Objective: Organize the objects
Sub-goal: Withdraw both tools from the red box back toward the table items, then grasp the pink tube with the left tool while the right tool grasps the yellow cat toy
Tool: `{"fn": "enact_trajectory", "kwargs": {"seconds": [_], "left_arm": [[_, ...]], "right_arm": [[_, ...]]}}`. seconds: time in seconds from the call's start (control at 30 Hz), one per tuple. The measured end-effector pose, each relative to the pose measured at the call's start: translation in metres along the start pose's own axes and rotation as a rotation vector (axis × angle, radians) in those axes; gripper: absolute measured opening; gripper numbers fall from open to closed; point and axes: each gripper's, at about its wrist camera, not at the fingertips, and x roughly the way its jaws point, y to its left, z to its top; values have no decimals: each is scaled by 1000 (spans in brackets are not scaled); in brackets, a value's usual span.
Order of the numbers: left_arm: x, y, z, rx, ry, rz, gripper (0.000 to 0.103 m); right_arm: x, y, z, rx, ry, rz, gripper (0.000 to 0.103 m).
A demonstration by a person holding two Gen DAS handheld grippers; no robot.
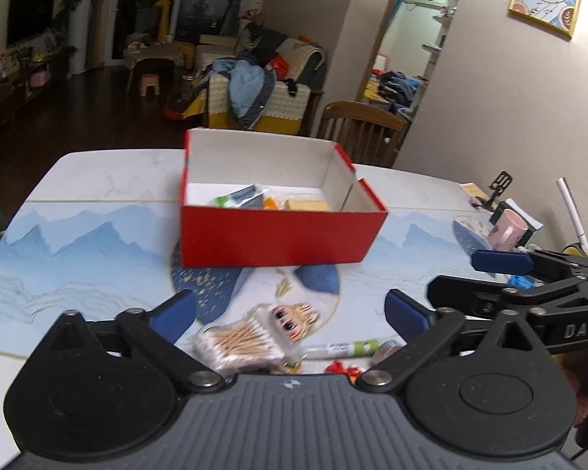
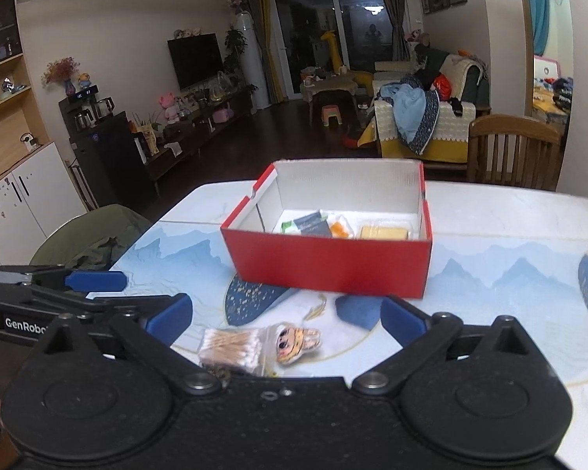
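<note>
Dim living room: dark floor (image 2: 278, 125), wall TV (image 2: 195, 59), cluttered sofa (image 2: 423, 125), wooden chair (image 2: 513, 149), night windows (image 2: 325, 23).

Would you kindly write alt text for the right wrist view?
An open red box sits on a mountain-print table, holding a few small items. Nearer, between the open, empty right gripper fingers, lie a pack of cotton swabs and a cartoon-face charm. The left gripper is alongside.

left hand-held gripper (image 1: 290, 313): jaws wide, empty | right hand-held gripper (image 2: 286, 315): same
</note>
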Motion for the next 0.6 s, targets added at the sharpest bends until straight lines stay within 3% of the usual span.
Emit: {"fn": "enact_trajectory", "kwargs": {"seconds": [0.6], "left_arm": [[12, 43, -57, -20, 48, 140, 103]], "right_arm": [[17, -21, -68, 13, 109, -131, 101]]}}
